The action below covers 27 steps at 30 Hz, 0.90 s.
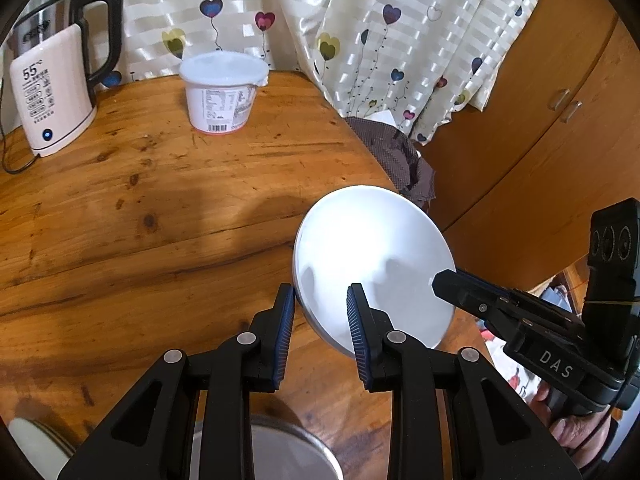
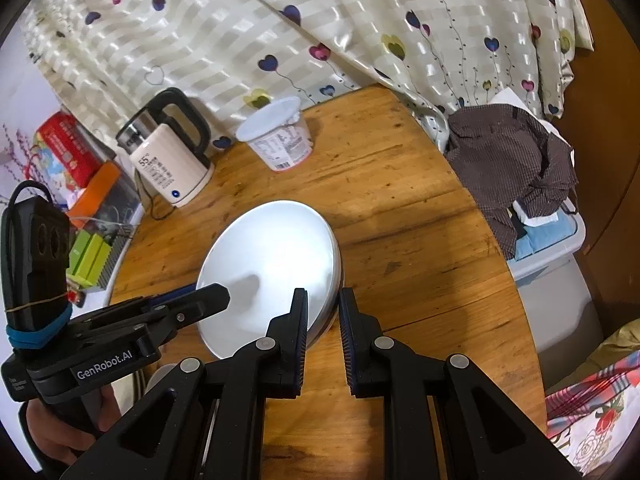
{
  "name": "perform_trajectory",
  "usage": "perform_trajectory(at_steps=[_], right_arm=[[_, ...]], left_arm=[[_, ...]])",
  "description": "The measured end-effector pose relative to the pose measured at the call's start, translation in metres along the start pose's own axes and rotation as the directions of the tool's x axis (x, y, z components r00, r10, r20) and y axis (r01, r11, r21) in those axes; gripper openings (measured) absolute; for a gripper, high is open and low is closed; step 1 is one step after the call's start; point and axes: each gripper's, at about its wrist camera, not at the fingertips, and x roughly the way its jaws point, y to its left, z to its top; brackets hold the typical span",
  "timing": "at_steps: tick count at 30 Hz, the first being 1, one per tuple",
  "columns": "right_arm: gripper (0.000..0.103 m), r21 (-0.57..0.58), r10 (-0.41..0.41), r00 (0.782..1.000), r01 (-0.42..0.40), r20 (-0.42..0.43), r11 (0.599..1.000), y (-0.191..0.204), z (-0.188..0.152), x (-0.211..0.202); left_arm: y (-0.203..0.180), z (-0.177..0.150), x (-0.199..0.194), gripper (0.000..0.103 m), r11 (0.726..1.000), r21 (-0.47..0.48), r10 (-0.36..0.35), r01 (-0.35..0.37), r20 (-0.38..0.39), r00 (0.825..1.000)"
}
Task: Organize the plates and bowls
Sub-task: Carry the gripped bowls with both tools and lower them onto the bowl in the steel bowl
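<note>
**Right wrist view: plate held at two rim points above the table**

Largest item: the wooden table (image 2: 420, 216), ahead of and below both tools. A kettle (image 2: 168, 160) and a lidded tub (image 2: 280, 140) stand well ahead of the tips, clear of the work.

Next: the white plate (image 2: 272, 276). It appears lifted off the table and tilted, its upper face turned towards the cameras. Being round, it has no long axis; its flat plane slopes from the far rim down to the near rim.

Left gripper (image 1: 320, 300): jaws partly closed, pinching the plate's near-left rim between the pads. Right gripper (image 2: 324, 308): jaws nearly pressed together, pinching the opposite rim edge.

Step in hand, as judged: carrying the plate to its stacking place. A metal bowl (image 1: 280, 452) lies beneath the left tool.

Next move calls for both tools travelling together at matched height, keeping the plate from twisting between the grips, then lowering it level before either tool lets go.
</note>
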Motion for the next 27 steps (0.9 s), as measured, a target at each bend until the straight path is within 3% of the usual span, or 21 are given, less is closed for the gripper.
perform_trajectory(at_steps=[27], right_arm=[[0.016, -0.108, 0.068, 0.998, -0.067, 0.009, 0.992, 0.079, -0.03, -0.038]], left_arm=[[0.028, -0.051, -0.09, 0.028, 0.998, -0.054, 0.049, -0.044, 0.096, 0.994]])
